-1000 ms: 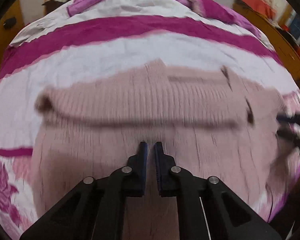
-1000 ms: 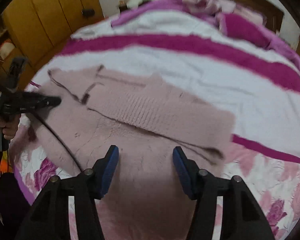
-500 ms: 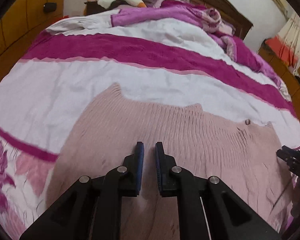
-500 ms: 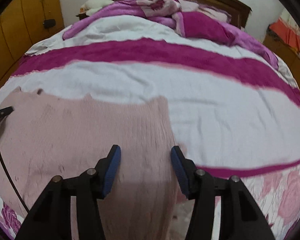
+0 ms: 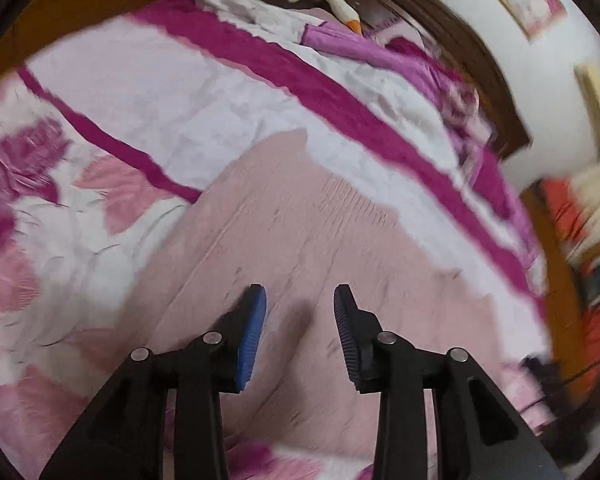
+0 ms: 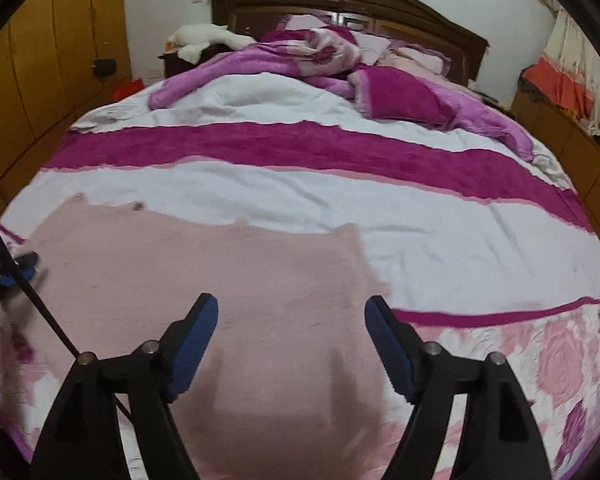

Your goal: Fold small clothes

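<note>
A pale pink knitted garment (image 5: 300, 240) lies flat on the bed, folded into a rough rectangle; it also shows in the right wrist view (image 6: 220, 280). My left gripper (image 5: 300, 300) is open and empty just above the garment's near part. My right gripper (image 6: 290, 312) is open wide and empty above the garment's right half. The left gripper's tip (image 6: 16, 264) shows at the left edge of the right wrist view, over the garment's left end. The garment's near edge is hidden behind both grippers.
The bed cover (image 6: 420, 220) has white and magenta stripes and a pink rose print (image 6: 560, 360) near the front. A bunched purple blanket (image 6: 340, 64) and a white plush toy (image 6: 204, 36) lie by the wooden headboard (image 6: 340, 0). Wooden cabinets (image 6: 40, 60) stand left.
My left gripper has opened from nearly shut and swung its view to the left. My right gripper has opened wider and stays over the garment's right half.
</note>
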{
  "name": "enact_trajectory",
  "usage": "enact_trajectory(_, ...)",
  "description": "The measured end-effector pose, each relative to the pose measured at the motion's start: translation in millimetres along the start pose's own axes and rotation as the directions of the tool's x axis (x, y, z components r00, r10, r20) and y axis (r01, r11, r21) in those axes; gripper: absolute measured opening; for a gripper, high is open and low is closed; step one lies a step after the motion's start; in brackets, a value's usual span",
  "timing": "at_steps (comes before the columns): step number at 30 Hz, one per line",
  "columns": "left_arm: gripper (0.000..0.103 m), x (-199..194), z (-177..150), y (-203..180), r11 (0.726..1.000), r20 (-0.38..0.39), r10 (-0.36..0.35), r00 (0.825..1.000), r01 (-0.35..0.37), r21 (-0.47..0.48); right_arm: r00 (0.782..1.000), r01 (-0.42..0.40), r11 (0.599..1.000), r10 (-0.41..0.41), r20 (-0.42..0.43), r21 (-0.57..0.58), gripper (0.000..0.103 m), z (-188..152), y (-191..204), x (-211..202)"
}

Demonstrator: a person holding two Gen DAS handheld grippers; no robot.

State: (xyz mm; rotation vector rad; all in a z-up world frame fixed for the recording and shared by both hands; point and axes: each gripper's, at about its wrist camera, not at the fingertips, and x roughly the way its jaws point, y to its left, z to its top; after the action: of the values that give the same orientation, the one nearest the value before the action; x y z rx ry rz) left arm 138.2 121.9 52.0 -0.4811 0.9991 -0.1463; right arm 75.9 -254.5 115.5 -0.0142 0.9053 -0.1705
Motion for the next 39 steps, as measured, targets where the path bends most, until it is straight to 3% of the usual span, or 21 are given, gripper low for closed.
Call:
enact_trajectory(3,0.013,-10,-12,-5,0.985,0.037,0.099,0.994,-0.104,0.136,1.0,-0.003,0.999,0.003,-0.007,-0.039,0.079,-3,24,-9)
enact_trajectory(6,0.013,-21,-20,3,0.976,0.068,0.113,0.991,-0.124,0.181,1.0,-0.013,0.998,0.013,0.008,-0.056,0.079,-4,41,-20)
enact_trajectory(11,0.013,-29,-25,22,0.97,0.096,0.116,0.989,-0.133,0.203,0.998,-0.03,0.998,0.033,0.057,-0.049,0.079,6,68,-36)
enact_trajectory(15,0.014,-29,-30,34,0.976,0.137,0.126,0.983,-0.147,0.159,0.997,-0.055,0.996,0.058,0.049,-0.072,0.079,18,96,-38)
enact_trajectory(19,0.027,-29,-29,42,0.972,0.138,0.172,0.975,-0.191,0.14,0.998,-0.065,0.989,0.068,0.018,-0.134,0.079,26,131,-34)
enact_trajectory(22,0.028,-27,-28,57,0.987,0.064,0.118,0.991,-0.124,0.1,0.995,-0.098,0.974,0.1,0.0,-0.203,0.079,27,159,-36)
enact_trajectory(24,0.029,-28,-29,72,0.998,0.03,0.068,0.997,-0.068,0.013,0.995,-0.094,0.968,0.098,0.004,-0.233,0.079,26,173,-39)
enact_trajectory(29,0.031,-31,-42,97,0.989,-0.004,-0.05,0.999,0.049,-0.14,0.993,-0.111,0.961,0.115,0.001,-0.254,0.079,33,201,-43)
enact_trajectory(30,0.033,-33,-48,105,0.973,0.009,-0.12,0.993,0.119,-0.195,0.993,-0.114,0.96,0.118,0.001,-0.255,0.079,34,205,-43)
enact_trajectory(31,0.035,-31,-53,115,0.941,0.02,-0.21,0.977,0.208,-0.267,0.993,-0.115,0.959,0.119,-0.001,-0.258,0.079,35,209,-42)
enact_trajectory(34,0.035,-23,-56,133,0.865,0.041,-0.323,0.945,0.313,-0.392,0.991,-0.135,0.955,0.134,-0.022,-0.265,0.079,38,227,-39)
enact_trajectory(37,0.034,-16,-56,140,0.798,0.053,-0.437,0.898,0.414,-0.439,0.985,-0.173,0.94,0.173,-0.025,-0.294,0.079,37,248,-44)
enact_trajectory(38,0.034,-11,-58,140,0.754,0.051,-0.499,0.865,0.463,-0.465,0.984,-0.173,0.935,0.175,-0.021,-0.309,0.079,36,253,-46)
enact_trajectory(39,0.034,-8,-60,140,0.725,0.052,-0.535,0.843,0.49,-0.483,0.984,-0.172,0.932,0.175,-0.02,-0.318,0.079,36,257,-46)
